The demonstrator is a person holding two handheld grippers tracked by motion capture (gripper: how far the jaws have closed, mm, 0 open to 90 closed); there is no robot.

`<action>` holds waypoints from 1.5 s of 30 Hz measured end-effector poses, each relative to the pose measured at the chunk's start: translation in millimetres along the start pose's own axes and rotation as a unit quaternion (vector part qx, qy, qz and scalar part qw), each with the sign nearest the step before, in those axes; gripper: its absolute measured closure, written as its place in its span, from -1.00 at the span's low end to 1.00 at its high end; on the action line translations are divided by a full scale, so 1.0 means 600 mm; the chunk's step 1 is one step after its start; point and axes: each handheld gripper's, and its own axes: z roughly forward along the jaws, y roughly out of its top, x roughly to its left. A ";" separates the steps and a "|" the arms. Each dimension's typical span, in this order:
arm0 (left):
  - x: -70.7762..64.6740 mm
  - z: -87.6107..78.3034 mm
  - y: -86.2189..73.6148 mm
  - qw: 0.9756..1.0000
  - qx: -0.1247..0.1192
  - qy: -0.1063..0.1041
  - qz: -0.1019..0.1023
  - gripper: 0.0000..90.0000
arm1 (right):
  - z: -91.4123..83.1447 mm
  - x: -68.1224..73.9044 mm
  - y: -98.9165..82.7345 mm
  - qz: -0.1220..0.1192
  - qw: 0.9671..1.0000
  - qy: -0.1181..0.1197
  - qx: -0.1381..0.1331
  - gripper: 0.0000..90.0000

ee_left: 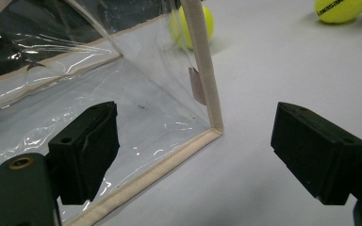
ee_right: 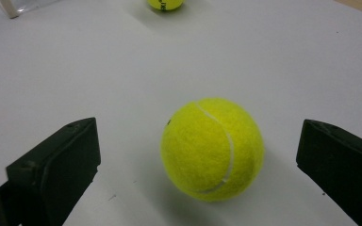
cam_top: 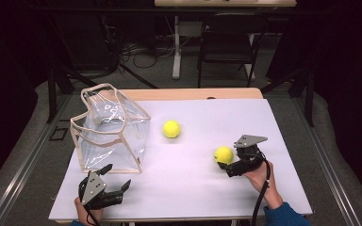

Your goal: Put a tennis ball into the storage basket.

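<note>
A clear plastic bag with beige trim stands open at the left of the white table. One yellow tennis ball lies mid-table, another to its right. My right gripper is open, and its jaws flank the nearer ball without touching it. My left gripper is open and empty just in front of the bag's near right corner, which sits between its jaws. Past that corner, the middle ball shows partly behind the trim and the other ball at the top right.
The far ball and a corner of the bag sit at the top of the right gripper view. Beyond the table stand a black chair and a white desk leg on a grey floor with cables.
</note>
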 end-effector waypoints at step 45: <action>-0.001 0.000 0.000 1.000 0.001 -0.003 0.005 -0.65 | 0.061 -0.024 -0.019 0.044 0.998 0.016 0.048 -0.68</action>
